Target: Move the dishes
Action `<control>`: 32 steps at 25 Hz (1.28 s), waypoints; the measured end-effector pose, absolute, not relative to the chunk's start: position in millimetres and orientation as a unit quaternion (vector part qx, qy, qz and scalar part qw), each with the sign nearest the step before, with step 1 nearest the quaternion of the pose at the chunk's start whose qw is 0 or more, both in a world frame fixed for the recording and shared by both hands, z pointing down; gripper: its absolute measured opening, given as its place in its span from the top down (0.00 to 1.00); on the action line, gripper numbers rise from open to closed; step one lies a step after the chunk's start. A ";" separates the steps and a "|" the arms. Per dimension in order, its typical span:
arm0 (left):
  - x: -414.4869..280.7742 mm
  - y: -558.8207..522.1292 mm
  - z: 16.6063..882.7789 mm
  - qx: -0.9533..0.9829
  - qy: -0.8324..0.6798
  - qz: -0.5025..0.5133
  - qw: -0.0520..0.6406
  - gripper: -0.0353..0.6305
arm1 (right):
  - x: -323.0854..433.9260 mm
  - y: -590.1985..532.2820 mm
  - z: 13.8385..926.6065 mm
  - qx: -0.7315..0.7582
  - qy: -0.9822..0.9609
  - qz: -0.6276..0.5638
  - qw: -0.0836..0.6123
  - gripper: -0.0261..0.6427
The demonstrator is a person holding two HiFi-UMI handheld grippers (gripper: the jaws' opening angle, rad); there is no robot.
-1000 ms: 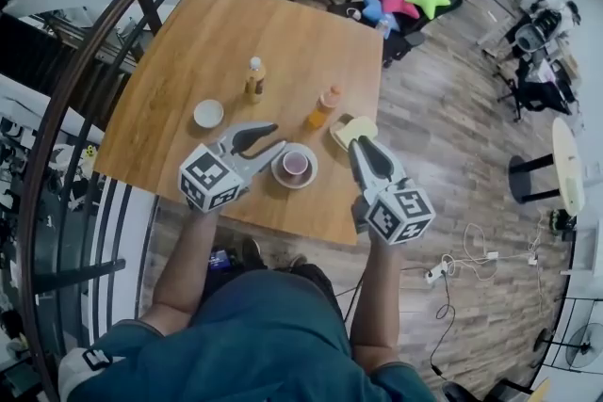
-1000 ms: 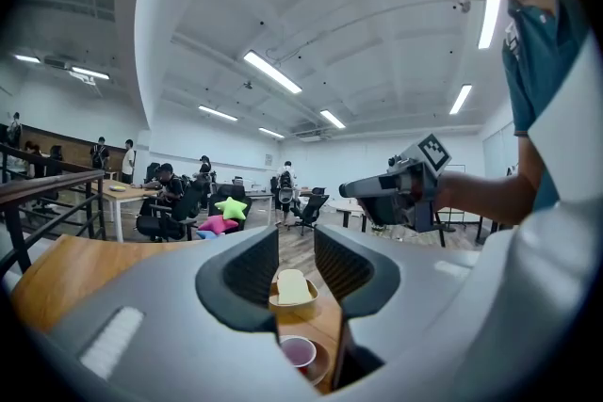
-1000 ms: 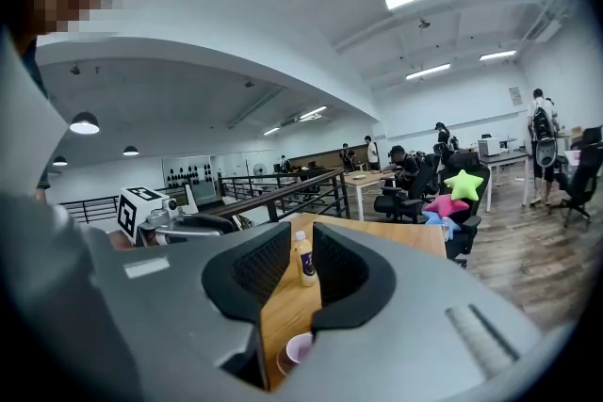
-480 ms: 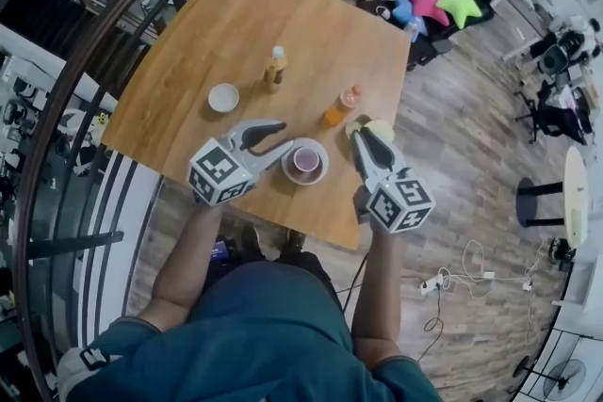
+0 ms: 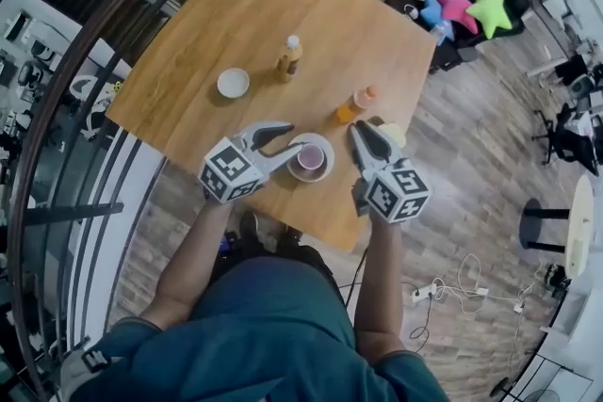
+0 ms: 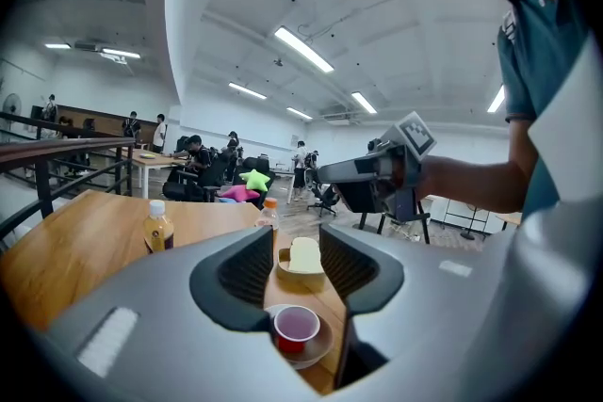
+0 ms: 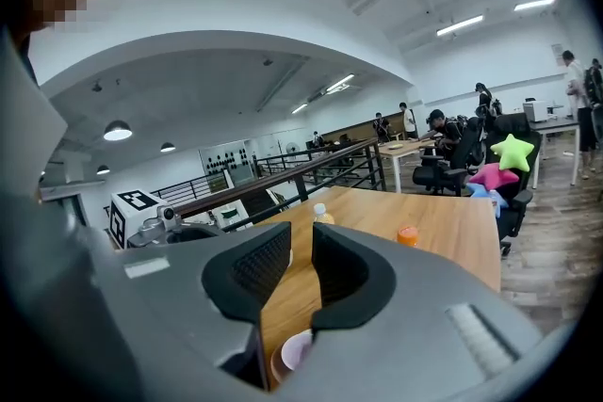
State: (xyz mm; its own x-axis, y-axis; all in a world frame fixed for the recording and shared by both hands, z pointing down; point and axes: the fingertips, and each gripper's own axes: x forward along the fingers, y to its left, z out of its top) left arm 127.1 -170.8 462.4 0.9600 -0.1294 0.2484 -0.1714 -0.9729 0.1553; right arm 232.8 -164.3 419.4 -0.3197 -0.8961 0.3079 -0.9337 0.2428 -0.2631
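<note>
A pink cup (image 5: 310,155) stands on a tan saucer (image 5: 325,167) near the wooden table's front edge. My left gripper (image 5: 287,138) hovers just left of the saucer. It is open, its jaws have just been opening, and nothing is between them. In the left gripper view the cup (image 6: 296,327) shows low in the gap of that gripper (image 6: 295,237). My right gripper (image 5: 364,135) hangs right of the saucer, over a yellow dish (image 5: 394,135). In the right gripper view its jaws (image 7: 301,235) stand narrowly apart, open on nothing.
A small white bowl (image 5: 233,82) sits at the table's left. A brown-labelled bottle (image 5: 289,58) and an orange bottle (image 5: 356,104) stand behind the saucer. A dark railing (image 5: 85,61) curves along the table's left side. Chairs and star cushions (image 5: 471,7) lie beyond the far corner.
Both grippers have sunk toward the table. The left one has closed in on the saucer with its jaws spread wider. The right one has shifted over the yellow dish.
</note>
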 end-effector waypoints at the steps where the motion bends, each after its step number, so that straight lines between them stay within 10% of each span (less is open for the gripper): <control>1: 128.8 -170.9 467.5 0.985 -0.079 0.123 0.092 0.72 | 233.8 -166.2 423.1 0.578 -0.789 0.205 0.049 0.88; 32: 180.4 -155.1 617.9 0.957 -0.112 0.226 0.141 0.52 | 249.0 -175.0 549.9 0.511 -0.798 0.306 0.095 0.88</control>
State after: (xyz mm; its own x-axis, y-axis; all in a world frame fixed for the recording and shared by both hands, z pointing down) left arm 180.4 -155.1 617.9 0.8725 -0.1512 0.4647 -0.2786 -0.9352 0.2188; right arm 249.0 -175.0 549.9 -0.4607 -0.7568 0.4636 -0.8728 0.2913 -0.3917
